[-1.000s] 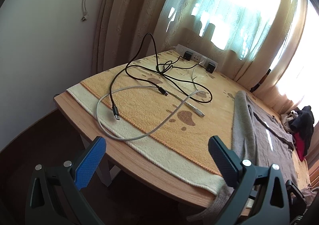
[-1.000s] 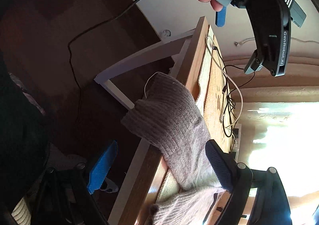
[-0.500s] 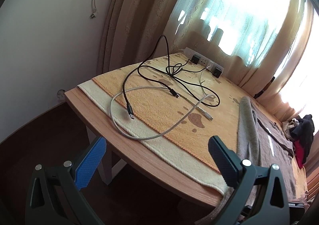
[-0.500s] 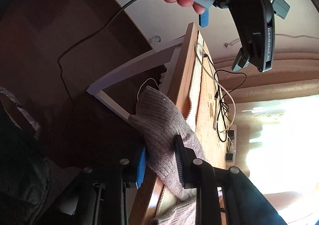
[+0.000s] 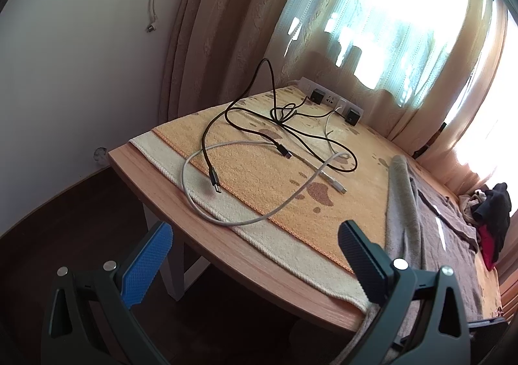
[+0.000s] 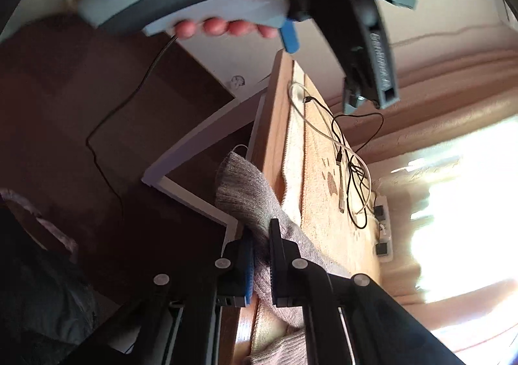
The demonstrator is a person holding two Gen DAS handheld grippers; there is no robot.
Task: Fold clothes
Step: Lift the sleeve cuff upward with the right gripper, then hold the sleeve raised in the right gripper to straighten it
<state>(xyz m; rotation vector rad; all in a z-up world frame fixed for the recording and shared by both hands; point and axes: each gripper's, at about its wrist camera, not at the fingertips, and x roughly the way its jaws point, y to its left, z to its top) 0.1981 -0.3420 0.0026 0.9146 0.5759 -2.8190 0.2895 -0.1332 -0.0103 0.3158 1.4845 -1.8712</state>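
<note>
right tongs [image 6: 260,255]: pinching grey sweater [image 6: 246,190] at surface [image 6: 272,125] edge | left tongs [image 5: 255,255]: spread, holding nothing | cables [image 5: 259,151]: 12 o'clock of left tongs

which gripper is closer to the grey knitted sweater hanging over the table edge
Right. The right gripper is shut on the grey knitted sweater where it hangs off the table's edge. The left gripper hovers open before the wooden table, the sweater off to its side.

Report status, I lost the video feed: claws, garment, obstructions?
Right claw shut on grey knitted sweater at table edge. Left claw open, empty. Black and white charging cables sprawled across orange towel.
</note>
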